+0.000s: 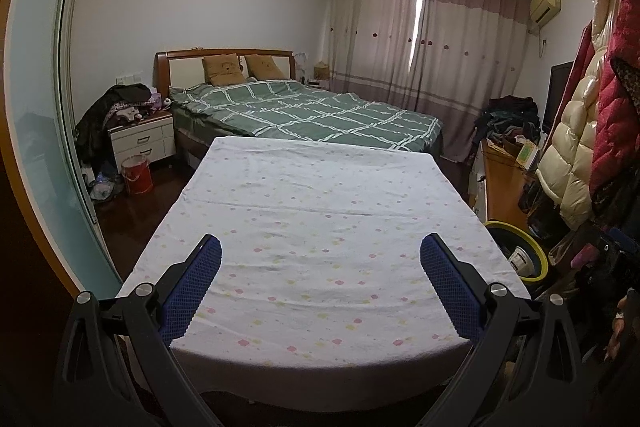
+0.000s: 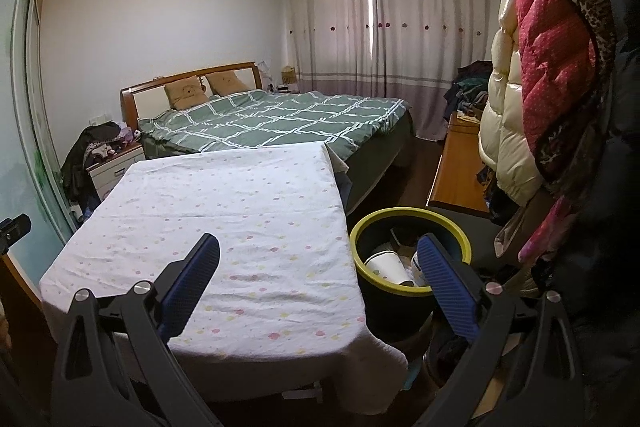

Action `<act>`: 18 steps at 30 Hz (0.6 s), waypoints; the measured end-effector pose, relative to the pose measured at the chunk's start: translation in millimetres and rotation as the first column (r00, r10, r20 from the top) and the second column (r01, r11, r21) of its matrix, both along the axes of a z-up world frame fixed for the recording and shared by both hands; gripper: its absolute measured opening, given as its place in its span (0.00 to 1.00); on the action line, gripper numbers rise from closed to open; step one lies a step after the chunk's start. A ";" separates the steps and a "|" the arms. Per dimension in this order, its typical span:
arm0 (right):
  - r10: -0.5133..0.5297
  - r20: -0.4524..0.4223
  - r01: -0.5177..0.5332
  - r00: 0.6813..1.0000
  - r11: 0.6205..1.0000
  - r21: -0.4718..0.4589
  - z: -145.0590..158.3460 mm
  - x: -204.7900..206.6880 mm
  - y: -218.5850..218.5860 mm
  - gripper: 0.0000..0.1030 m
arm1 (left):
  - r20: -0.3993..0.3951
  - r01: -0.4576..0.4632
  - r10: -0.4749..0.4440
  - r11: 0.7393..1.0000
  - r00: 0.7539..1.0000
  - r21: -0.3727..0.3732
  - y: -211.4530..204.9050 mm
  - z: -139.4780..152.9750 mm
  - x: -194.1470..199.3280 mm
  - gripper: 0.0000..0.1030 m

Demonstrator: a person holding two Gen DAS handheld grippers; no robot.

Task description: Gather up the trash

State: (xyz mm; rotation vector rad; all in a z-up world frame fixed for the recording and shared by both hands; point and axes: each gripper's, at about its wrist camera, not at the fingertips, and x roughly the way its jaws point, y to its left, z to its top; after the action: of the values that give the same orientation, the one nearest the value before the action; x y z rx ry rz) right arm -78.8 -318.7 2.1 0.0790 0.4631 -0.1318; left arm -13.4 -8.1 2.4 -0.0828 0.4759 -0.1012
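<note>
Hovering over the cloth-covered surface [image 2: 224, 219], both grippers have jaws spread, holding nothing; the trash sits in the yellow-rimmed bin [image 2: 412, 223], just right of the right gripper [image 2: 318, 247], farther from the left gripper [image 1: 320, 247].

Just right of the right gripper [image 2: 318, 253]: trash bin [image 2: 448, 223] partly covered by the right finger, contents past the white cup [image 2: 384, 263] too jumbled to name. In the left wrist view, only a sliver of the same bin showing, rest hidden behind the table [image 1: 312, 187] edge. Far ahead left of the left gripper [image 1: 320, 255]: nightstand [image 1: 140, 139] top buried under clothes, small items beside it unreadable. Far ahead, bedside objects by the curtain [image 2: 360, 27] too small to tell. Gripper bases cut off by the bottom edge in both views.
</note>
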 end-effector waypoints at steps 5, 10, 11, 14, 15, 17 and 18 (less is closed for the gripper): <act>-0.004 0.001 0.004 1.000 1.000 -0.002 2.8 -2.4 -0.2 0.92 | 0.010 -0.014 0.014 1.000 1.000 -0.003 5.2 4.9 -4.9 0.95; -0.007 0.004 0.007 1.000 1.000 -0.002 5.0 -4.7 -1.7 0.92 | 0.024 -0.041 0.041 0.999 0.999 0.004 11.5 10.7 -10.5 0.95; -0.008 0.005 0.008 1.000 1.000 -0.002 5.4 -5.1 -2.1 0.92 | 0.026 -0.044 0.044 0.999 0.999 0.003 12.8 11.6 -11.2 0.95; -0.013 0.005 0.013 1.000 1.000 -0.001 5.8 -5.2 -3.1 0.92 | 0.029 -0.049 0.049 0.999 0.998 0.000 15.1 12.7 -13.4 0.95; -0.014 0.006 0.014 1.000 1.000 -0.001 6.7 -6.0 -3.3 0.92 | 0.030 -0.050 0.050 0.999 0.998 0.000 15.2 13.0 -14.0 0.95; -0.014 0.010 0.014 1.000 1.000 -0.001 8.0 -7.0 -3.2 0.92 | 0.033 -0.051 0.051 0.999 0.998 0.000 15.7 13.5 -15.3 0.95; -0.014 0.015 0.014 1.000 1.000 -0.002 9.1 -8.2 -3.3 0.92 | 0.034 -0.051 0.051 0.999 0.998 -0.001 15.4 14.0 -15.5 0.95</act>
State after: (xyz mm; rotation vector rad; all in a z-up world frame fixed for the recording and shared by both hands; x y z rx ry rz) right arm -87.1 -321.9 11.2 0.0814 0.4480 -0.1449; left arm -29.0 7.4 16.5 -0.0928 0.4399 -0.0524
